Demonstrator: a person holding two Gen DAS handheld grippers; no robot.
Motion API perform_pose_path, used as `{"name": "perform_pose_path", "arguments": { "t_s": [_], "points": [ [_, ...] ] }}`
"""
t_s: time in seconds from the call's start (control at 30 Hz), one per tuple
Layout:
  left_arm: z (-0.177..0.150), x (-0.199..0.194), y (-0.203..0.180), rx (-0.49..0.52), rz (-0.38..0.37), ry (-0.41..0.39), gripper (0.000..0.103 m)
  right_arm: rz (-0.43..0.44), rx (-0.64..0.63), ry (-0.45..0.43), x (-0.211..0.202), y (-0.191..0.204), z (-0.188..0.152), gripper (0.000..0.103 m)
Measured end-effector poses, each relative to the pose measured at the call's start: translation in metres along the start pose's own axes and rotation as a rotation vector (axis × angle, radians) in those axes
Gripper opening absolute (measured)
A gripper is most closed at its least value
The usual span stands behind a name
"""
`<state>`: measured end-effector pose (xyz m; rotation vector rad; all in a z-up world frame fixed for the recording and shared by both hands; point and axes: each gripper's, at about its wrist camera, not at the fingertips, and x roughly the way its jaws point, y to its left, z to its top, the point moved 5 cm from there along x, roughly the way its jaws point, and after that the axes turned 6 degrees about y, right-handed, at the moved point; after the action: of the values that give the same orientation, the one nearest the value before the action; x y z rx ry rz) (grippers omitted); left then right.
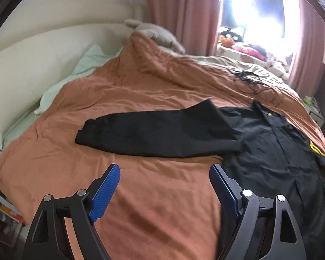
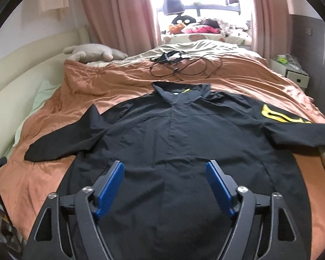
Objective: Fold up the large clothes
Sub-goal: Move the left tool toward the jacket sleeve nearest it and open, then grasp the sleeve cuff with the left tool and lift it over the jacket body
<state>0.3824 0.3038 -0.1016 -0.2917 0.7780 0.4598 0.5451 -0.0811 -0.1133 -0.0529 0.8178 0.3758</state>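
Observation:
A large black jacket (image 2: 179,134) lies spread front-up on the orange bedcover (image 2: 110,86), collar toward the window, with both sleeves stretched out sideways. Its right sleeve carries a yellow print (image 2: 277,114). In the left wrist view the left sleeve (image 1: 153,132) reaches across the cover to the left of the jacket body (image 1: 277,151). My left gripper (image 1: 164,173) hovers open over bare cover just in front of that sleeve, nothing between its blue pads. My right gripper (image 2: 165,171) hangs open above the lower front of the jacket, holding nothing.
A black cable tangle with a small device (image 2: 179,65) lies on the cover beyond the collar. A grey plush toy (image 2: 93,53) and a pale green pillow (image 1: 75,75) sit by the cream headboard (image 1: 21,65). A white bedside drawer (image 2: 292,73) stands at the right.

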Motion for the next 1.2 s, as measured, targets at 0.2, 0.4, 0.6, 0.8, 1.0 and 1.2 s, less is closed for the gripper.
{"name": "perform_pose_path", "arguments": {
  "t_s": [0.2, 0.4, 0.6, 0.8, 1.0, 1.2],
  "points": [
    [0.022, 0.042, 0.044, -0.095, 0.034, 0.05, 0.071, 0.027, -0.026, 0.05, 0.038, 0.02, 0.013, 0.062],
    [0.034, 0.089, 0.087, -0.219, 0.005, 0.134, 0.061, 0.049, -0.039, 0.091, 0.072, 0.039, 0.023, 0.052],
    [0.035, 0.127, 0.119, -0.321, 0.033, 0.212, 0.061, 0.063, -0.053, 0.126, 0.102, 0.058, 0.033, 0.042],
    [0.026, 0.171, 0.141, -0.444, 0.031, 0.289, 0.061, 0.085, -0.042, 0.166, 0.13, 0.072, 0.037, 0.03],
    [0.031, 0.203, 0.156, -0.479, 0.073, 0.279, 0.053, 0.129, -0.036, 0.211, 0.158, 0.091, 0.039, 0.016],
    [0.049, 0.187, 0.167, -0.499, 0.087, 0.195, 0.005, 0.21, 0.001, 0.268, 0.198, 0.109, 0.047, 0.009]
  ]
}}
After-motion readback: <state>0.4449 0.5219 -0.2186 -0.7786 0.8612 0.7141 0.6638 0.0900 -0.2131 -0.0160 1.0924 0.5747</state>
